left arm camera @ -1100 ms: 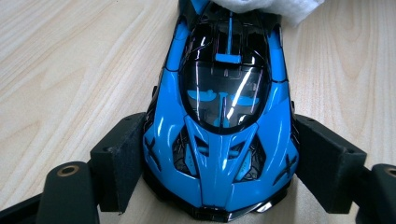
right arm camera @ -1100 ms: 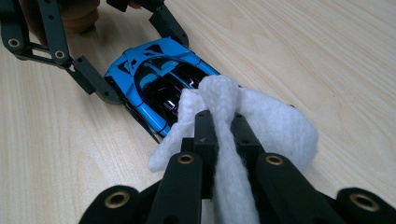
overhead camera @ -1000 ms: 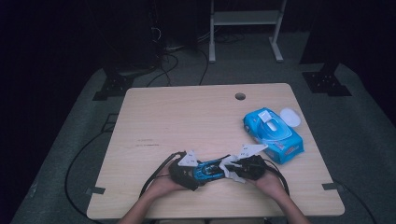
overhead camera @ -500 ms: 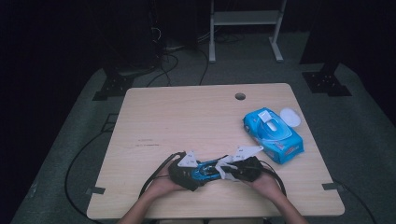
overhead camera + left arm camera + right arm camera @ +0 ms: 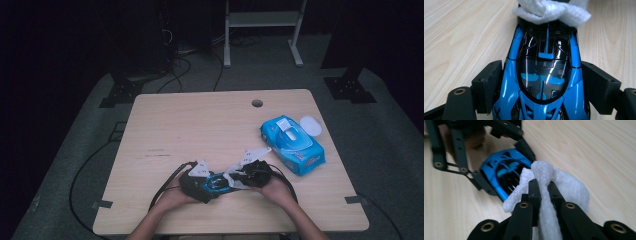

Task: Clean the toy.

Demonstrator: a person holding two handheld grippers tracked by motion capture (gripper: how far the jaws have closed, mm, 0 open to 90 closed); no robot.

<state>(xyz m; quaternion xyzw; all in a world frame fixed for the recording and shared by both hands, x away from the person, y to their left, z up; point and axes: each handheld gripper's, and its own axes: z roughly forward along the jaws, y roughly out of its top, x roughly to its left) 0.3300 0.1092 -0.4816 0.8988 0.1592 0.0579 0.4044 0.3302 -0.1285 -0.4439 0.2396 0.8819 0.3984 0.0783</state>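
A blue toy car [image 5: 544, 82] sat near the front edge of the counter [image 5: 200, 125], clamped between the jaws of the left hand-held gripper [image 5: 207, 184], one black pad pressed against each side. The right hand-held gripper [image 5: 543, 195] was closed tightly on a white wipe [image 5: 571, 185], and the wipe lay against one end of the car, touching its dark glossy top. A blue pack of wipes [image 5: 292, 144] with its lid flipped open lay well apart, toward the counter's right edge.
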